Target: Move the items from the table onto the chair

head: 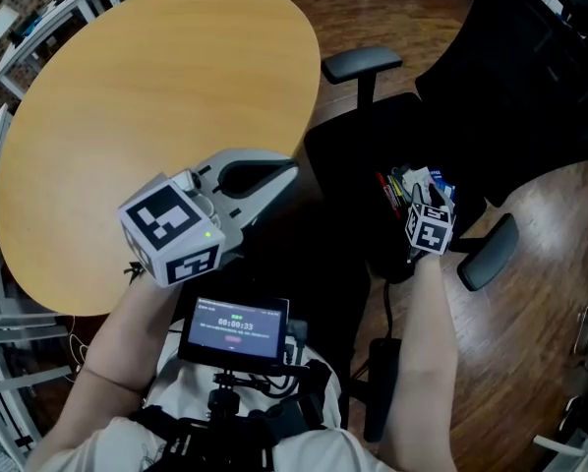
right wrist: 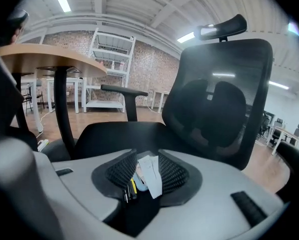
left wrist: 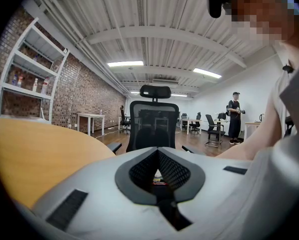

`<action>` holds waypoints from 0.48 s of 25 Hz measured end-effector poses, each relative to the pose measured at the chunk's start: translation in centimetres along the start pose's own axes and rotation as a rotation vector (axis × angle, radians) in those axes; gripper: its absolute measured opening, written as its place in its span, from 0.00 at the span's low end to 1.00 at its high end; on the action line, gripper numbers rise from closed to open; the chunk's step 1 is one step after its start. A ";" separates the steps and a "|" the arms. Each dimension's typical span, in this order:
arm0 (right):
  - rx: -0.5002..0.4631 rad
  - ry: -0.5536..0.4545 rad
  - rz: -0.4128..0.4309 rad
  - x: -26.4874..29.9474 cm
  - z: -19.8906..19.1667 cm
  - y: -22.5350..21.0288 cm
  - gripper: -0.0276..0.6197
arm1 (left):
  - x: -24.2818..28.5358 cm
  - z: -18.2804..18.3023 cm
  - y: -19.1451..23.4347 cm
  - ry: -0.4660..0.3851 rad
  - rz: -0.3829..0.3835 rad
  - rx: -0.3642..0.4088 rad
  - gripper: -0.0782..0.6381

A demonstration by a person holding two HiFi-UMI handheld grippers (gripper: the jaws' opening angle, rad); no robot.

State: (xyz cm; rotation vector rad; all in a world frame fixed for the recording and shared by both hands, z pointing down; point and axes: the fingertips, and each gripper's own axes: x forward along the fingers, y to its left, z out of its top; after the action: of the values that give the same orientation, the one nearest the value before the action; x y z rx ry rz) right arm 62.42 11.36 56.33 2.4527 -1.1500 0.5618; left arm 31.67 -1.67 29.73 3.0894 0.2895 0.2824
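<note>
Head view: one round table (head: 156, 96), one black chair (head: 338, 155). One bundle of pens (head: 404, 187) on seat, at right gripper (head: 422, 203) tips. Left gripper (head: 279, 177) at table edge.

Left gripper view: jaws pressed together, empty; chair back ahead.

Right gripper view: jaws spread; pens, one paper slip (right wrist: 151, 176) between; chair back blocking beyond.

place: open-plan office | evidence: brick wall (left wrist: 89, 96), desks (left wrist: 89, 116), swivel chairs (left wrist: 212, 126), metal shelving (left wrist: 29, 69), strip lights (left wrist: 125, 63)
</note>
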 end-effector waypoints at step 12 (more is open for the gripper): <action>0.084 -0.424 0.361 -11.4 19.2 11.0 0.05 | -2.0 -0.9 1.0 0.009 0.062 -0.021 0.12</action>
State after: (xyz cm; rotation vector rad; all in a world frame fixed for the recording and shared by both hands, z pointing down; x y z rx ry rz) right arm 50.76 2.72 36.09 2.5207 -1.7914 0.1842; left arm 29.79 -3.00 30.26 3.0810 0.1901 0.2984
